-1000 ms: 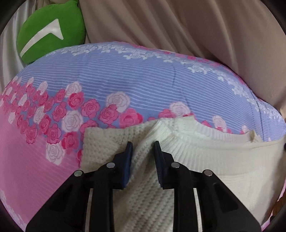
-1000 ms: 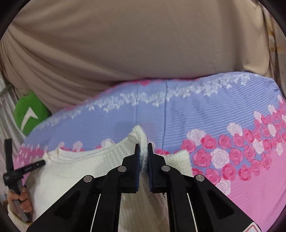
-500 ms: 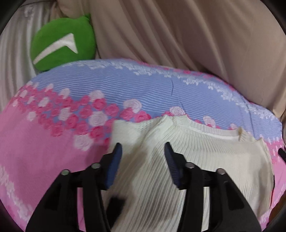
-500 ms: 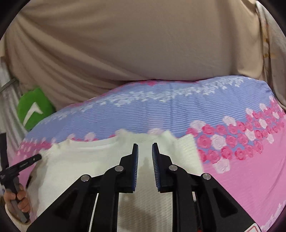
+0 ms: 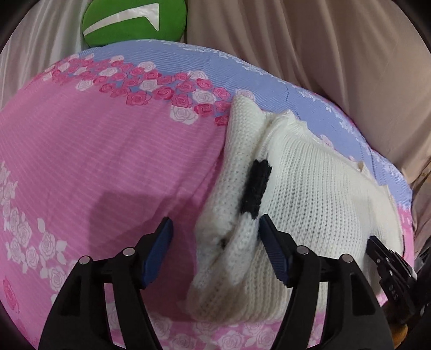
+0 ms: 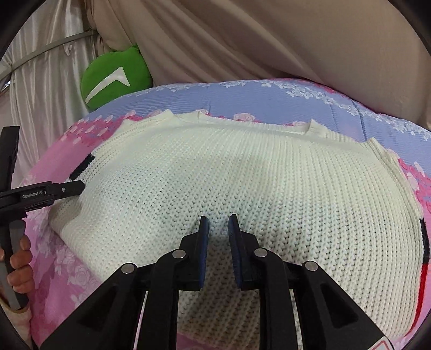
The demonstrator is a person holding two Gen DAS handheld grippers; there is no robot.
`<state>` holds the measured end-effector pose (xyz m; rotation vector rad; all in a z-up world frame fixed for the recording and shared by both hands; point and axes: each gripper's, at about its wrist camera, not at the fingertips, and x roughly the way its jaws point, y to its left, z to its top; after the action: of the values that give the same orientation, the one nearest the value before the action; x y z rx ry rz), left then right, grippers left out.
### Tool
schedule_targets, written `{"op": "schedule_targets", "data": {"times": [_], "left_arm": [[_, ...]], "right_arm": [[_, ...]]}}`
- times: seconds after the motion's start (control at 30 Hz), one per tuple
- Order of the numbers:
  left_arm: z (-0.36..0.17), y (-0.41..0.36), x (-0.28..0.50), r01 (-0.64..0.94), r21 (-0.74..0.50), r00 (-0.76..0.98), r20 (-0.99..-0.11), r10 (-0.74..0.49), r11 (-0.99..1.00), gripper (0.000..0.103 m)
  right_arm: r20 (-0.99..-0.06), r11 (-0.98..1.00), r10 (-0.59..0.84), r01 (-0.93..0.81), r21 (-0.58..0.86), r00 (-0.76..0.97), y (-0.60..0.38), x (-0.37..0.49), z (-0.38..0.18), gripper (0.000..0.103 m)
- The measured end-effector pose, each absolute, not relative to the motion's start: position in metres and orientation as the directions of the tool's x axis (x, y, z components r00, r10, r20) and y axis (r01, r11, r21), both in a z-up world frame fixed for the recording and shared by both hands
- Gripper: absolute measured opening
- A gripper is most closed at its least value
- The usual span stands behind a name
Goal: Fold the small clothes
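Note:
A cream knit sweater (image 6: 242, 172) lies folded on the pink and blue floral bed sheet (image 5: 94, 150). In the left wrist view the sweater (image 5: 309, 193) shows a folded-in sleeve with a black stripe (image 5: 256, 188). My left gripper (image 5: 215, 231) is open wide over the sweater's left edge and holds nothing. My right gripper (image 6: 217, 223) hovers low over the middle of the sweater with its jaws a narrow gap apart and nothing between them. The left gripper also shows in the right wrist view (image 6: 67, 189), at the sweater's left side.
A green round cushion (image 5: 134, 21) sits at the far edge of the bed; it also shows in the right wrist view (image 6: 115, 78). Beige curtains (image 6: 269, 40) hang behind the bed. A person's hand (image 6: 18, 263) holds the left gripper's handle.
Both grippers let go of the sweater's top edge and drew back. The left gripper opened wide and moved to the sweater's left side. The right gripper now sits over the sweater's middle.

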<state>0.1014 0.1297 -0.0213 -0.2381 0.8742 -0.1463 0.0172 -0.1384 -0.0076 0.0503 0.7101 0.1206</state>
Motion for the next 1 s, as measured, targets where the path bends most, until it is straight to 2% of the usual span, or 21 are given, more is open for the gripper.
{"op": "schedule_targets", "data": {"times": [0.1, 0.13, 0.2, 0.23, 0.33, 0.5, 0.67, 0.77, 0.9, 1.0], "left_arm": [[-0.021, 0.121, 0.109, 0.019, -0.261, 0.639, -0.739, -0.213, 0.965, 0.064], [-0.019, 0.118, 0.112, 0.025, -0.278, 0.634, -0.738, -0.230, 0.960, 0.060], [-0.017, 0.114, 0.116, 0.023, -0.297, 0.613, -0.750, -0.248, 0.955, 0.045], [-0.013, 0.110, 0.115, 0.023, -0.289, 0.608, -0.756, -0.243, 0.957, 0.033], [0.014, 0.089, 0.100, 0.082, -0.261, 0.642, -0.724, -0.251, 0.962, 0.029], [0.070, 0.024, 0.065, 0.264, -0.216, 0.693, -0.635, -0.341, 0.940, 0.028], [0.096, -0.077, 0.037, 0.459, -0.150, 0.662, -0.600, -0.450, 0.876, 0.028], [0.079, -0.144, 0.026, 0.538, -0.096, 0.615, -0.635, -0.468, 0.837, 0.028], [0.009, -0.220, 0.031, 0.581, -0.039, 0.514, -0.757, -0.403, 0.813, 0.031], [0.005, -0.236, 0.005, 0.565, 0.113, 0.629, -0.699, -0.339, 0.817, 0.039]], "right_arm": [[-0.637, 0.994, 0.112, -0.076, 0.083, 0.763, -0.138, 0.010, -0.006, 0.018], [-0.631, 0.993, 0.115, -0.073, 0.093, 0.767, -0.139, 0.008, -0.006, 0.018], [-0.619, 0.988, 0.139, -0.066, 0.139, 0.773, -0.145, 0.003, -0.005, 0.020], [-0.614, 0.984, 0.155, -0.062, 0.170, 0.774, -0.149, -0.001, -0.004, 0.022], [-0.595, 0.962, 0.201, -0.043, 0.269, 0.778, -0.164, -0.021, -0.005, 0.029], [-0.586, 0.937, 0.175, 0.048, 0.345, 0.791, -0.195, -0.064, -0.007, 0.031], [-0.577, 0.913, 0.111, 0.146, 0.380, 0.809, -0.235, -0.114, -0.008, 0.033], [-0.590, 0.897, 0.068, 0.210, 0.390, 0.805, -0.258, -0.138, -0.013, 0.034], [-0.582, 0.856, 0.055, 0.262, 0.446, 0.811, -0.286, -0.161, -0.015, 0.035], [-0.584, 0.858, 0.010, 0.293, 0.421, 0.812, -0.298, -0.172, -0.010, 0.035]]}}
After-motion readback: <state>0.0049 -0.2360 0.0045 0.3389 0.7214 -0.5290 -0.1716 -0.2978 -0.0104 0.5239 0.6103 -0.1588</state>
